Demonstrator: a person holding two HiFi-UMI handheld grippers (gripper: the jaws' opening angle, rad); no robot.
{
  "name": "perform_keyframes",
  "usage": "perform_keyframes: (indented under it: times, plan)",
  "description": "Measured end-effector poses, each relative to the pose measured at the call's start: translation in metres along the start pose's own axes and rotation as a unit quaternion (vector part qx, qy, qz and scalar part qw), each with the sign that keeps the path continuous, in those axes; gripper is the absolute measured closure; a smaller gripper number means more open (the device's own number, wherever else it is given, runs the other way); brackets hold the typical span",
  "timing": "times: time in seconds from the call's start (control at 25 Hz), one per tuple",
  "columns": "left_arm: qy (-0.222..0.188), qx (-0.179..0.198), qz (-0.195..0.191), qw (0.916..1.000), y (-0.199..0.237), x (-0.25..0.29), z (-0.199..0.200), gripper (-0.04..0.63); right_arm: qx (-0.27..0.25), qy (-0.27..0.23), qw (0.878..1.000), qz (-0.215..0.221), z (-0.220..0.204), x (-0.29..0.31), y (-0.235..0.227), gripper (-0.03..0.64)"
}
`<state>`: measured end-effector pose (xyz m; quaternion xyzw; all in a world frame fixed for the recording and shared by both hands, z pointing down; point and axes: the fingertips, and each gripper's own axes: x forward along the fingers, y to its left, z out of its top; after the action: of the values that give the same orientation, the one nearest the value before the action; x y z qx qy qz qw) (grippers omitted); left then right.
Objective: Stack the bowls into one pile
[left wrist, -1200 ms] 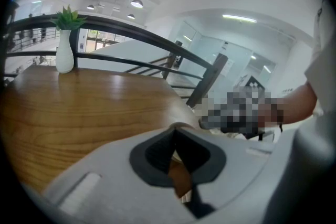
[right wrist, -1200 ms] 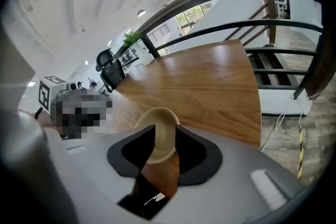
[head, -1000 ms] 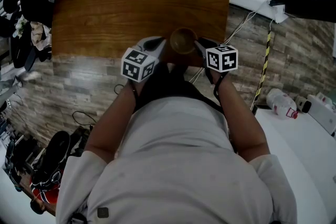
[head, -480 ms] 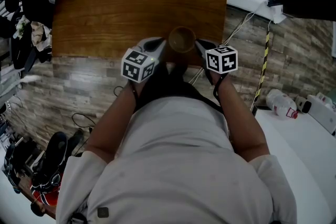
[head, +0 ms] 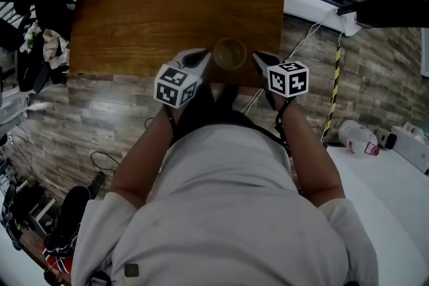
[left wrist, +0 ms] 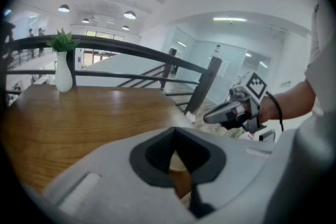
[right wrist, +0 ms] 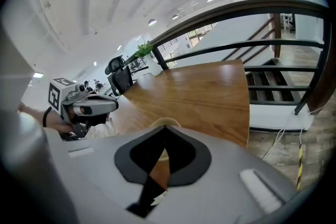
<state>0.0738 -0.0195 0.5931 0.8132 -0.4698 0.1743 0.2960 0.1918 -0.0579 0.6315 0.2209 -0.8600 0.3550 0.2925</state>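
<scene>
The left gripper (head: 203,57) and right gripper (head: 256,57) have lifted away from the bowl (head: 229,53) mid-frame on the desk (head: 134,10). Both are closed and empty. Stacking seems done; next, withdraw.

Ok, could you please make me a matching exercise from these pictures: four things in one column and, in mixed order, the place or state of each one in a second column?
Things:
1. bowl
2. white vase
3. plastic bottle
4. right hand-held gripper

Places or states:
A. jaws shut, nothing held
B. at the far edge of the wooden table
C. at the near edge of the wooden table
D. off the table, at the right side of the head view

Pairs: 1-C, 2-B, 3-D, 4-A
</scene>
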Motion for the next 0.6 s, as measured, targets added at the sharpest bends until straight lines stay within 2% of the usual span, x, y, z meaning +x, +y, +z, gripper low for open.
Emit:
perform_keyframes:
  times: [0.28,0.6]
  plan:
    - [-0.034,0.021,0.010,0.9992,-0.015,-0.017,0.037,0.591,-0.029,-0.035,0.999,0.008,0.030,-0.043,0.013,0.609]
    - [-0.090,0.043,0.027,0.9946,-0.033,-0.046,0.092,0.591,-0.074,-0.089,0.993,0.022,0.072,-0.098,0.044,0.609]
